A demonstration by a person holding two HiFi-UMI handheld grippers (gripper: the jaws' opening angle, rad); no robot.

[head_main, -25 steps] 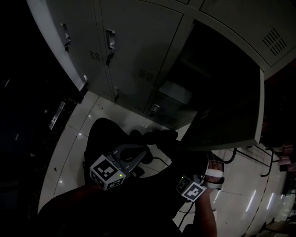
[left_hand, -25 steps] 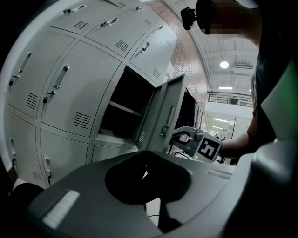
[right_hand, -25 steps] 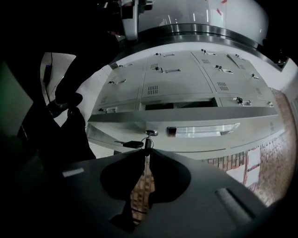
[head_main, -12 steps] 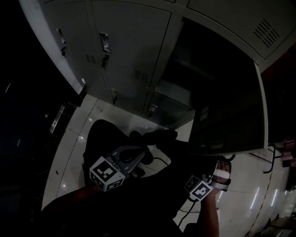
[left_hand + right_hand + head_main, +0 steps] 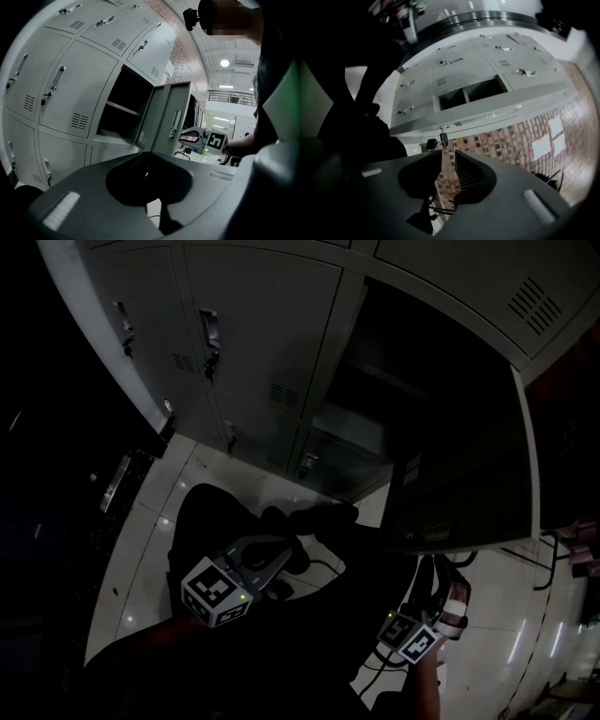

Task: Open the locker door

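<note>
door: locker door (image 5: 459,474) now swung wide, looks done
right gripper (image 5: 447,153): dropped below the door, jaws slightly apart, empty
left gripper (image 5: 142,161): idle, pressed together

Locker door (image 5: 459,456): grey painted sheet metal, seen as matt and smooth. The same finish is noted on the lockers (image 5: 262,324) beside the door. Handle (image 5: 210,329): bright bare metal. Floor (image 5: 150,521) below the door: glossy tiles. Wall (image 5: 520,136) past the door: rough brick. Left tool (image 5: 146,171): matt grey plastic.
</note>
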